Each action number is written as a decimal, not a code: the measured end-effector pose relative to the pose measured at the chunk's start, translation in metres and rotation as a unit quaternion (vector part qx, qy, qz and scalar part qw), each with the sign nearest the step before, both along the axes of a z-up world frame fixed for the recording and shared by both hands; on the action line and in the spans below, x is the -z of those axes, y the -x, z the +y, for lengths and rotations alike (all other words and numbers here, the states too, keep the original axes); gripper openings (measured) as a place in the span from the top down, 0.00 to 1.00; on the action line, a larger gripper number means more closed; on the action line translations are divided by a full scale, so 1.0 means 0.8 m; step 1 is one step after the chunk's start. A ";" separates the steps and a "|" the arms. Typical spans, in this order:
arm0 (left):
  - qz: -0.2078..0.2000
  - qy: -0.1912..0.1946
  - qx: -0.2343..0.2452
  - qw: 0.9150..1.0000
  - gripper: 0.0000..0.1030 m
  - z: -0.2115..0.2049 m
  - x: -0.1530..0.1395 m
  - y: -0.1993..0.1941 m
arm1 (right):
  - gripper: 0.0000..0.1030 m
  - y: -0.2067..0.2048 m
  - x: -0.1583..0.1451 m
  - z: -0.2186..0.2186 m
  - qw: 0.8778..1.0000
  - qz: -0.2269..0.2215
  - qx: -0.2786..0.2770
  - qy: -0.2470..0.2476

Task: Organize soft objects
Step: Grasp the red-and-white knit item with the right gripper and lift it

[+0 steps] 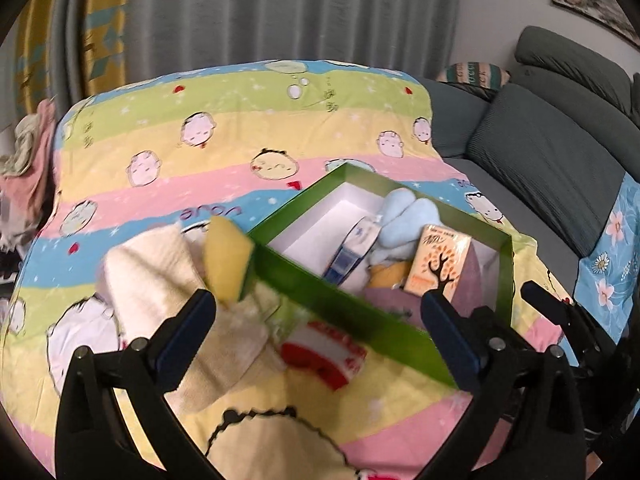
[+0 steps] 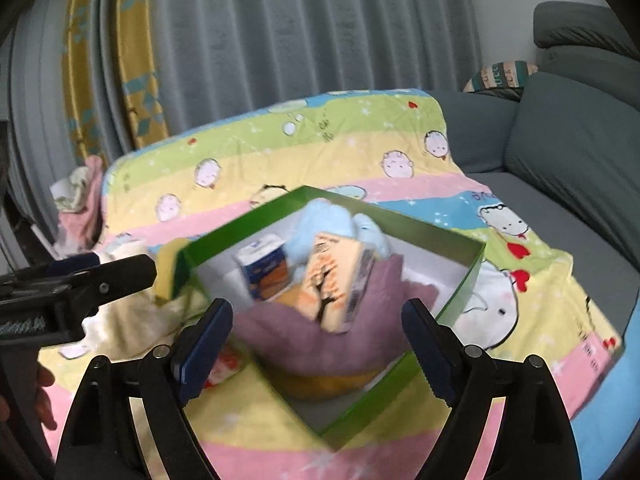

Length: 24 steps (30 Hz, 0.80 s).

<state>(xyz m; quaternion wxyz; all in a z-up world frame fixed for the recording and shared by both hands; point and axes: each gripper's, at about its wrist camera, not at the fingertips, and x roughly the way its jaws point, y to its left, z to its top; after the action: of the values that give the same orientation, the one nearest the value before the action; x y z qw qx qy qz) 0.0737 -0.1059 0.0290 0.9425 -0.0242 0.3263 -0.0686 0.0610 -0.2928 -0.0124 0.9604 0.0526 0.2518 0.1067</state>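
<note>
A green box with a white inside lies on the cartoon blanket. It holds a light blue plush, a blue-and-white tissue pack, an orange pack with a tree print and a purple cloth. My left gripper hangs open over the box's near wall, gripping nothing. Beside that wall lie a cream towel, a yellow-green sponge and a red-and-white pack. My right gripper stands open above the purple cloth, pads clear of it.
The striped blanket covers a grey sofa, whose cushions rise at the right. Grey curtains hang behind. A heap of pink and pale cloth sits at the blanket's far left edge. A hand shows at the lower left.
</note>
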 end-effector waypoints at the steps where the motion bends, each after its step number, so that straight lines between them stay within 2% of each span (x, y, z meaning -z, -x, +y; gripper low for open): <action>1: 0.001 0.002 -0.004 1.000 0.01 0.005 0.001 0.006 | 0.15 0.006 -0.001 0.002 1.000 -0.005 -0.004 -0.005; 6: 0.013 0.008 -0.027 1.000 0.01 0.029 0.014 0.034 | 0.14 0.033 -0.003 0.020 0.997 -0.028 -0.065 -0.024; 8: 0.022 0.015 -0.039 0.999 0.01 0.042 0.022 0.045 | 0.09 0.039 0.000 0.028 0.995 -0.029 -0.086 -0.027; 14: 0.038 0.034 -0.082 0.995 0.01 0.081 0.046 0.073 | 0.09 0.056 0.013 0.068 0.985 -0.020 -0.171 0.006; 17: 0.058 0.053 -0.099 0.992 0.01 0.103 0.063 0.083 | 0.09 0.058 0.024 0.087 0.975 -0.001 -0.222 0.008; 19: 0.068 0.059 -0.106 0.990 0.01 0.111 0.071 0.087 | 0.09 0.049 0.038 0.102 0.969 0.029 -0.244 0.010; 24: 0.085 0.079 -0.108 0.987 0.01 0.125 0.090 0.097 | 0.09 0.025 0.073 0.124 0.969 0.082 -0.228 0.052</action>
<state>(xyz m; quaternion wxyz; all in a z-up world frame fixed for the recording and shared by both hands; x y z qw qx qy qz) -0.0039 -0.0058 -0.0428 0.9082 -0.1399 0.3944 0.0103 0.0407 -0.1938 -0.0709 0.8882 -0.0475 0.3407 0.3045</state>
